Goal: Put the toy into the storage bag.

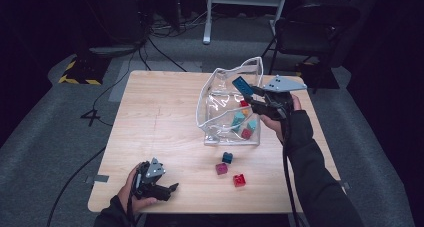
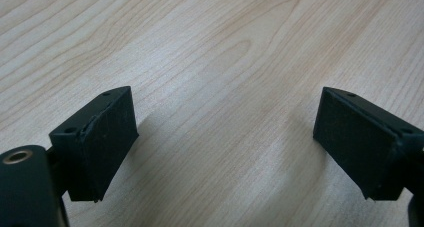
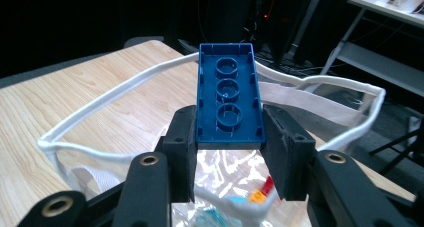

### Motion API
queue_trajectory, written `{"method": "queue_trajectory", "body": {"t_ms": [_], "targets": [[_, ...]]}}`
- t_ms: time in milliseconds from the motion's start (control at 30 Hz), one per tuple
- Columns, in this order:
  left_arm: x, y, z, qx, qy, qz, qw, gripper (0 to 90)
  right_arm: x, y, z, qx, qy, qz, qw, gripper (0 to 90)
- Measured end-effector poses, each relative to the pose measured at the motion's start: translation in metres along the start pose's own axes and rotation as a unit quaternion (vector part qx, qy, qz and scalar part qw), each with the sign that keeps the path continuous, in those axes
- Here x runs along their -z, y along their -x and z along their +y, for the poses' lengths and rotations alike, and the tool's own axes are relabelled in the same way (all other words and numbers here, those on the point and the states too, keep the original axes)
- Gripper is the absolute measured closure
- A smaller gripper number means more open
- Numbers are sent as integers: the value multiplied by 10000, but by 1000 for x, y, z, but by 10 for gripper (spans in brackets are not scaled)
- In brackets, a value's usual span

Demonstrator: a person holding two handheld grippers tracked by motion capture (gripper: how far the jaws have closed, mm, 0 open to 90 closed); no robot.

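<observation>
My right gripper (image 1: 252,93) is shut on a long blue brick (image 1: 243,85), holding it over the open mouth of a clear plastic bag (image 1: 220,112) with a white rim. In the right gripper view the blue brick (image 3: 229,102) shows its hollow underside between my two pads, above the bag's white rim (image 3: 110,94). Several small bricks (image 1: 244,122) in teal, red and orange lie inside the bag. My left gripper (image 1: 170,189) rests near the table's front left edge, open and holding nothing. The left gripper view has my left gripper (image 2: 225,137) over bare wood.
Three loose bricks lie in front of the bag: a dark blue one (image 1: 227,157), a magenta one (image 1: 221,168) and a red one (image 1: 239,180). The wooden table (image 1: 160,117) has free room on its left half. A dark chair (image 1: 312,29) stands behind the table.
</observation>
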State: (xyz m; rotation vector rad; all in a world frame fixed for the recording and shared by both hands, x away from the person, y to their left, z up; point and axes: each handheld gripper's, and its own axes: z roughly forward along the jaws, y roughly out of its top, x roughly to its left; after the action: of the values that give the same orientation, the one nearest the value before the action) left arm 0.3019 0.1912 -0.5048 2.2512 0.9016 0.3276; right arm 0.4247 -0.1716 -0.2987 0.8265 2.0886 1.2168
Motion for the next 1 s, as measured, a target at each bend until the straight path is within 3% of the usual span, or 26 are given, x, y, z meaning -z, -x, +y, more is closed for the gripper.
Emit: {"method": "queue_trajectory", "body": {"t_ms": [500, 633, 933, 1000], "targets": [[0, 0, 0, -8, -2, 2, 10000, 106, -40, -1, 7, -124, -358, -163, 9992, 595], [0, 0, 0, -1, 10, -8, 10000, 106, -46, 1, 5, -180, -456, -165, 9987, 595], [0, 0, 0, 1, 7, -5, 10000, 106, -55, 5, 2, -113, -640, -415, 9970, 593], [0, 0, 0, 3, 9, -4, 10000, 106, -57, 6, 2, -164, -682, -528, 9961, 492]]}}
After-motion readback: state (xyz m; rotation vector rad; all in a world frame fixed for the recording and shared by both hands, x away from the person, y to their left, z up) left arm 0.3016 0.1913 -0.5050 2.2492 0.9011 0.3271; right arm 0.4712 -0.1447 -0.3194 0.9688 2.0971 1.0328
